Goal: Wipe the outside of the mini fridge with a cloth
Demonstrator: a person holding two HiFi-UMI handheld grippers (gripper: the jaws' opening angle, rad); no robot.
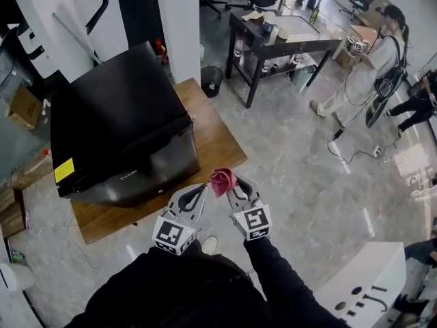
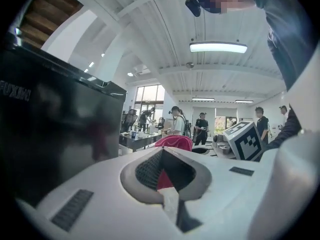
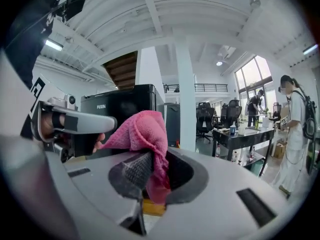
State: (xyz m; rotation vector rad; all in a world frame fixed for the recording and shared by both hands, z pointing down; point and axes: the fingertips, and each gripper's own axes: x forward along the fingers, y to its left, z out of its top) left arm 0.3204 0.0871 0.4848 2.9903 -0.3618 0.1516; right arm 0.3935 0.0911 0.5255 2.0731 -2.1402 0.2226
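Pink cloth (image 1: 222, 181) is bunched up and clenched in the right gripper (image 1: 231, 185), its loose end sticking up toward the fridge (image 1: 116, 108). The left gripper (image 1: 202, 190) sits just beside it, jaws pressed together. Black and upright, the fridge stands on a low wooden table (image 1: 218, 145), its door facing the grippers and lettered FUXIN, with a yellow sticker (image 1: 64, 170) on its side. The floor (image 1: 300, 176) is grey and polished, and a dark desk (image 1: 287, 36) stands well behind.

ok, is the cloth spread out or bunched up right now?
Bunched. The pink cloth sits as a crumpled wad pinched in the right gripper, clear of the mini fridge.
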